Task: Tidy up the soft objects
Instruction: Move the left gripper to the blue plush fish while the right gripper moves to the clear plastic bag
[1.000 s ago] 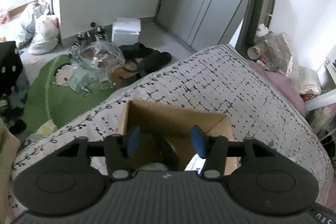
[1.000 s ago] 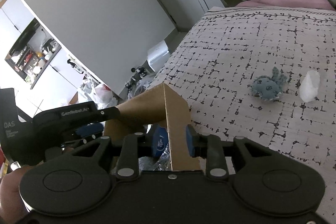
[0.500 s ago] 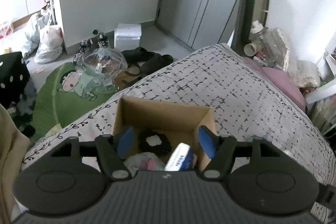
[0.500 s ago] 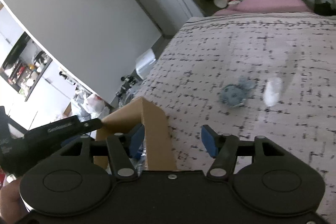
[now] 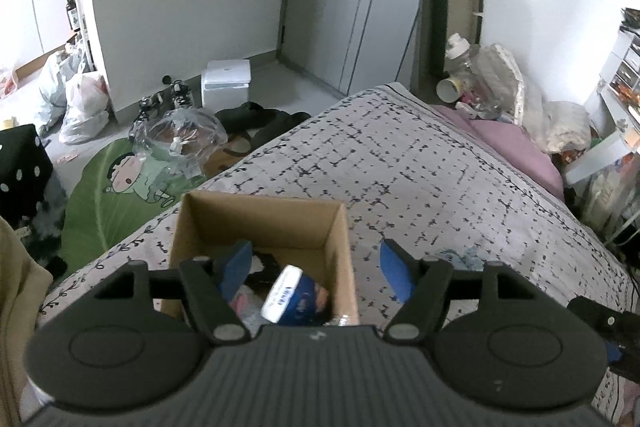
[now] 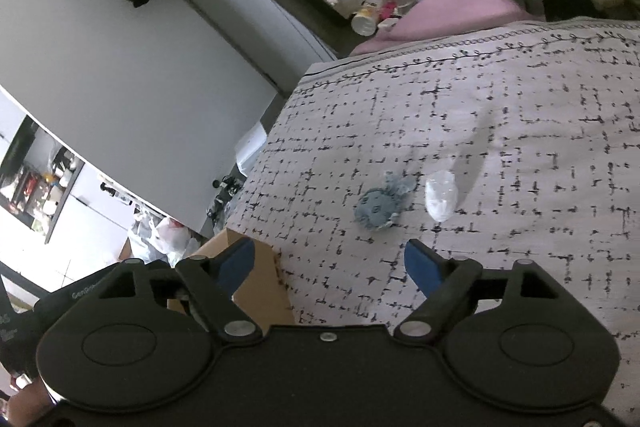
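The cardboard box (image 5: 260, 223) stands open on the patterned bedspread (image 5: 420, 167), near its edge. Inside the box lies a blue pack (image 5: 296, 297) with a white end; the print on it is too small to read. The left gripper (image 5: 316, 265) hangs above the box with its jaws wide and nothing between them. The right gripper (image 6: 330, 261) is beside the box; its jaws are opening and empty. On the neighbouring tool's body, partial letters "GenRo" can be read. Beyond the box, the blue plush toy (image 6: 378, 205) rests on the bedspread, with a small clear bag (image 6: 440, 195) just beside it.
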